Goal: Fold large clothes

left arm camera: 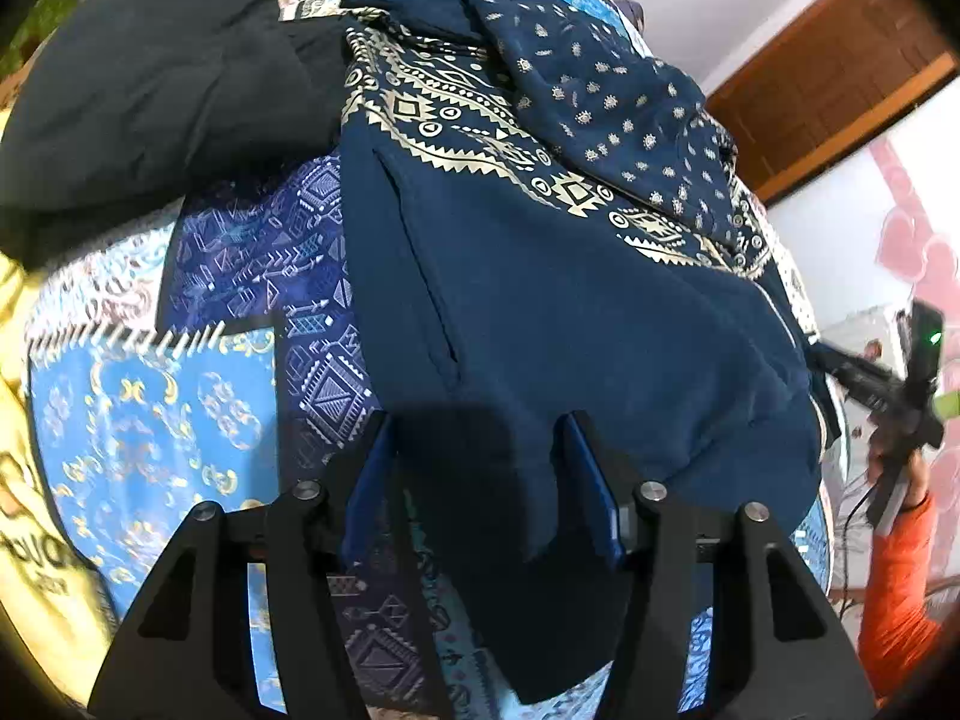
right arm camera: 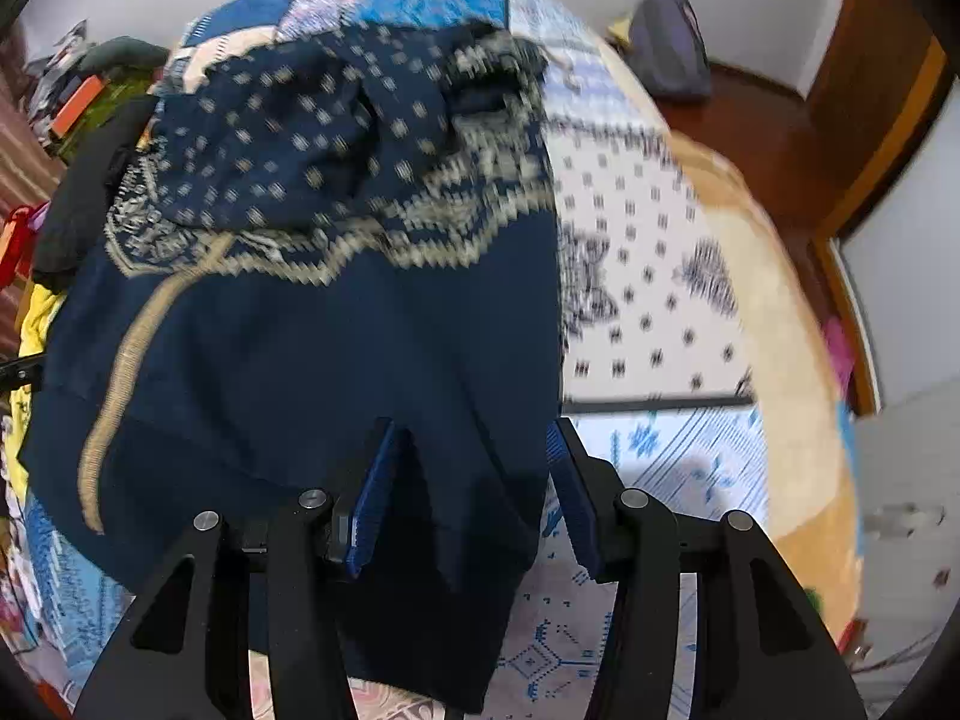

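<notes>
The left gripper point(left arm camera: 474, 480) and right gripper point(right arm camera: 471, 483) both stand with jaws spread wide, a fold of the navy patterned garment point(left arm camera: 540, 300) lying loose between the fingers of each, ungripped. The garment lies bunched on the patchwork bedspread point(left arm camera: 150, 420), beside a black garment point(left arm camera: 150, 90) toward its far edge.
</notes>
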A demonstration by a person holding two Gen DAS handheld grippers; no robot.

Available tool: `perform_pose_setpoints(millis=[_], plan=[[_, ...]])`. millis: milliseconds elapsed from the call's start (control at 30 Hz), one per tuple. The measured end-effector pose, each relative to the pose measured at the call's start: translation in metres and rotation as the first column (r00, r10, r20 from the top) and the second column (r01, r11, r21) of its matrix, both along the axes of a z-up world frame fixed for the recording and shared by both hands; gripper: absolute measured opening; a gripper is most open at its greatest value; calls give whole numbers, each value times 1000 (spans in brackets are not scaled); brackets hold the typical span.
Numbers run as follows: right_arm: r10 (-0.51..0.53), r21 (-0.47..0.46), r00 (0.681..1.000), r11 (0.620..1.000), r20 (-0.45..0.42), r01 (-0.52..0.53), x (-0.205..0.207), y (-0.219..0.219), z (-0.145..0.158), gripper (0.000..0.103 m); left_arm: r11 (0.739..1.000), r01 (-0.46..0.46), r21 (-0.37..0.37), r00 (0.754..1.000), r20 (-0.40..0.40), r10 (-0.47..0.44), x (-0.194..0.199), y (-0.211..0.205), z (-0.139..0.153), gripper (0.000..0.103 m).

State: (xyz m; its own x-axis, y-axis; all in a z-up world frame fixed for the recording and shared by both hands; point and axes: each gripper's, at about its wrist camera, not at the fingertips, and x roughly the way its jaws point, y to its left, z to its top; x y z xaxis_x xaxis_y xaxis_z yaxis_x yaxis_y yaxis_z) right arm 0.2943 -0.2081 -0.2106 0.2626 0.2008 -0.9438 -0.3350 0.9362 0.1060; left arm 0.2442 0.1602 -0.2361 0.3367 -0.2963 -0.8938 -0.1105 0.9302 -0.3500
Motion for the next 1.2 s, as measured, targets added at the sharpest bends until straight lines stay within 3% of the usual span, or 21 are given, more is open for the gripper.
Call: perform_pose_setpoints(millis=[67, 200, 300, 333, 367, 400, 433, 467, 533, 633, 833, 1033, 1200], plan=[[-25, 38, 998, 999, -57, 27, 3, -6, -15, 47, 999, -16, -40, 1000, 8, 16, -2, 1, -1, 57], [-98, 147, 991, 983, -88, 110, 6, -22, -22, 52, 994, -45, -95, 999, 13, 46, -6, 5, -6, 57], [-99, 178, 992, 978, -83, 113, 7, -23, -22, 49, 990, -46, -130, 999, 17, 49, -7, 6, -6, 57], [-90, 179, 993, 979, -76, 102, 5, -20, -22, 47, 991, -42, -130, 999, 22, 45, -7, 5, -5, 54], [-77, 180, 995, 980, -71, 89, 5, -18, -22, 38, 991, -38, -128, 999, 32, 42, -8, 4, -3, 49], [-65, 187, 995, 979, -70, 77, 5, -16, -22, 26, 991, -27, -128, 999, 42, 32, -8, 2, -1, 39], [-52, 197, 996, 978, -70, 65, 4, -14, -21, 20, 991, -14, -132, 998, 51, 21, -8, 0, 2, 26], [-39, 207, 997, 977, -63, 52, 5, -11, -20, 14, 991, -10, -131, 998, 57, 17, -7, -1, 5, 19], [-14, 169, 1000, 985, -5, 15, 3, -4, -12, 13, 993, -2, -116, 998, 70, 10, -4, -4, 10, 10], [2, 170, 999, 985, 43, -9, 5, 2, 3, 12, 997, 19, -76, 993, 114, -10, 3, -10, 26, 7], [8, 219, 987, 975, 158, -43, 29, 9, 55, 11, 995, 5, -100, 971, 237, 18, 26, 1, 73, 5], [28, 175, 954, 981, 298, -83, 83, 38, 102, 11, 992, -37, -121, 937, 340, 76, 77, 26, 120, 5], [-23, 181, 938, 983, 346, -42, 139, 51, 116, 11, 986, -119, -118, 919, 362, 155, 132, 53, 130, 5]])
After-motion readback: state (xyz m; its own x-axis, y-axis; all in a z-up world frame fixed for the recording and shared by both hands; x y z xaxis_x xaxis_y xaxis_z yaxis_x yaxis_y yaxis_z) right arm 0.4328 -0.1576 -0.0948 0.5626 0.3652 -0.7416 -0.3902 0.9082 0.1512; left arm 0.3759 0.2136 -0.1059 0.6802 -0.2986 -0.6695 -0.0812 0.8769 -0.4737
